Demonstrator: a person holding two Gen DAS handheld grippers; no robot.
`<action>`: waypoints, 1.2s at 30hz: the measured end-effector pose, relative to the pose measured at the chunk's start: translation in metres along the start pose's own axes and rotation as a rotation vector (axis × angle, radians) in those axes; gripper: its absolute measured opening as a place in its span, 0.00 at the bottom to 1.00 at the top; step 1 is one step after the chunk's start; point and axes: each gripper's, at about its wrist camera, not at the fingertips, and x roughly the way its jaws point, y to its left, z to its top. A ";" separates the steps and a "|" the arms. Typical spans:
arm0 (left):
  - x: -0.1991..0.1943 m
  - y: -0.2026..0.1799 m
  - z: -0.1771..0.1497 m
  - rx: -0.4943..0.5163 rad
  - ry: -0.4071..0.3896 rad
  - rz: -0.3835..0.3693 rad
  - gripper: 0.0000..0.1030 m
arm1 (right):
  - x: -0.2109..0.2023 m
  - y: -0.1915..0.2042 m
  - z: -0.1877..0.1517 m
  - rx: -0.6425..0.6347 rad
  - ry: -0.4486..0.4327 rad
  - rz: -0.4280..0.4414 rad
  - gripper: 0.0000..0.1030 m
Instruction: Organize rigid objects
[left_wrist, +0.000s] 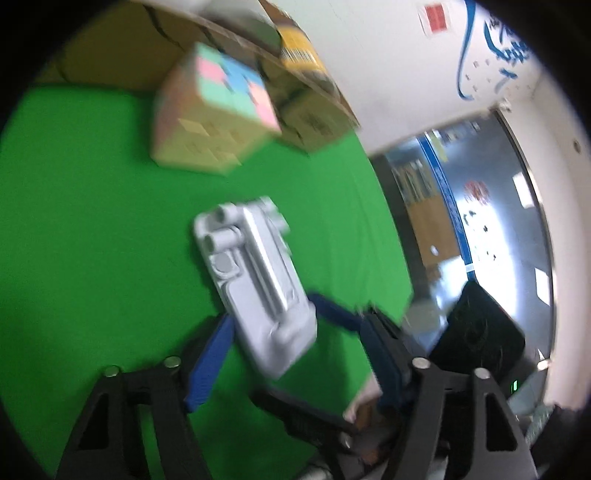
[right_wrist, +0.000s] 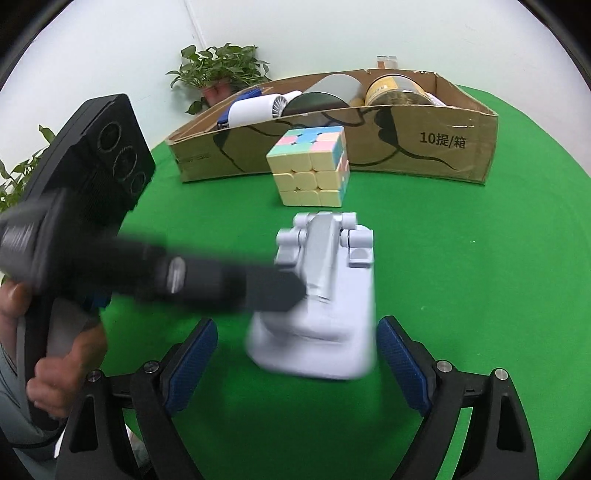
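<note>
A grey folding phone stand (right_wrist: 325, 295) lies on the green table cloth (right_wrist: 461, 277), blurred by motion. My left gripper (left_wrist: 273, 325) has its blue pads on both sides of the stand (left_wrist: 255, 284); whether it is clamped on it is unclear. In the right wrist view the left gripper (right_wrist: 277, 288) reaches in from the left onto the stand. My right gripper (right_wrist: 295, 354) is open, its pads on either side of the stand's near end without touching. A pastel puzzle cube (right_wrist: 310, 170) stands behind the stand, also in the left wrist view (left_wrist: 218, 114).
A low cardboard box (right_wrist: 436, 144) stands at the back of the table and holds a white cylinder (right_wrist: 255, 107), a grey disc (right_wrist: 332, 92) and a jar (right_wrist: 399, 92). Potted plants (right_wrist: 218, 70) stand behind it on the left.
</note>
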 end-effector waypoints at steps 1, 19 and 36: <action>0.001 -0.003 -0.003 0.011 -0.004 0.012 0.64 | 0.002 0.001 0.001 -0.008 -0.004 -0.008 0.90; -0.020 0.010 0.000 -0.085 -0.106 0.031 0.64 | 0.009 0.024 0.008 0.059 0.073 0.007 0.62; -0.049 0.011 0.003 -0.008 -0.140 0.097 0.29 | 0.006 0.042 0.024 0.159 0.052 0.128 0.62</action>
